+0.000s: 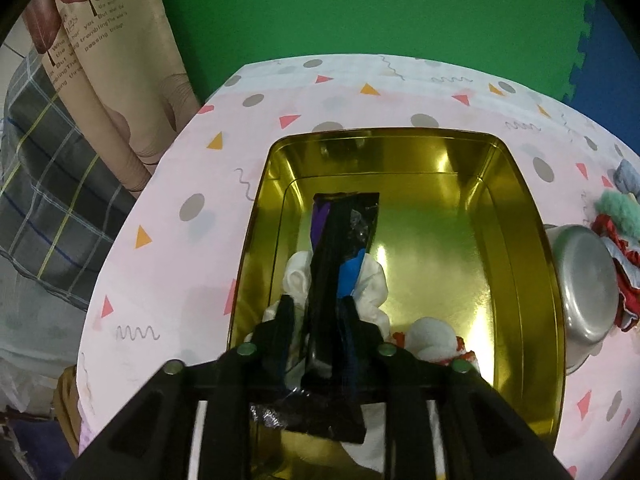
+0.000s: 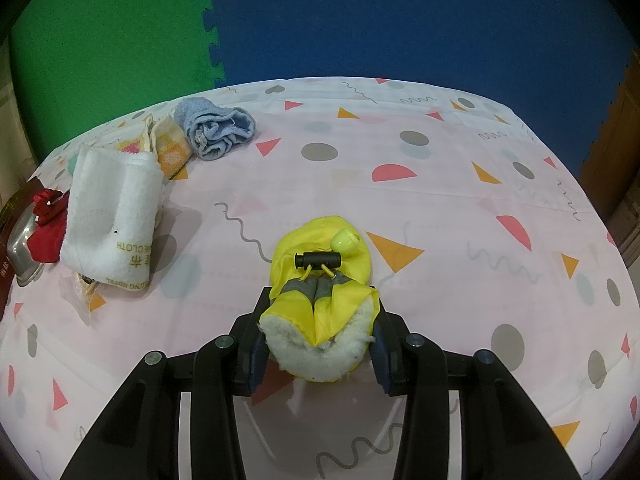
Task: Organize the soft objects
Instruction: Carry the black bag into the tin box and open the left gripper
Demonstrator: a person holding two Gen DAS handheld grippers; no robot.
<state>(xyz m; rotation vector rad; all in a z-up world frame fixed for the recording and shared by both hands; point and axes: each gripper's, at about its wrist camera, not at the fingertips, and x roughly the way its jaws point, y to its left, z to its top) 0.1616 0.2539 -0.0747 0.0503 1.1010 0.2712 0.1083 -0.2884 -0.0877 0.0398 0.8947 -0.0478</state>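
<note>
In the left wrist view my left gripper (image 1: 318,308) hangs over a gold metal tin (image 1: 516,208). A long black foil packet (image 1: 340,240) with blue and purple marks stands between its jaws, leaning on a white soft bundle (image 1: 298,276) in the tin. A gap shows beside the packet, so the jaws stand open. A white and red soft item (image 1: 432,338) lies near the tin's front. In the right wrist view my right gripper (image 2: 320,306) is shut on a yellow fleece-lined bootie (image 2: 320,312) with a black cord stopper, low over the tablecloth.
An upturned metal bowl (image 1: 584,280) sits right of the tin, with red cloth (image 1: 624,292) and green fluff (image 1: 618,208) behind it. On the patterned tablecloth (image 2: 440,200) lie a white towel (image 2: 112,216), a blue cloth roll (image 2: 216,130), an orange pouch (image 2: 172,148) and a red item (image 2: 48,224).
</note>
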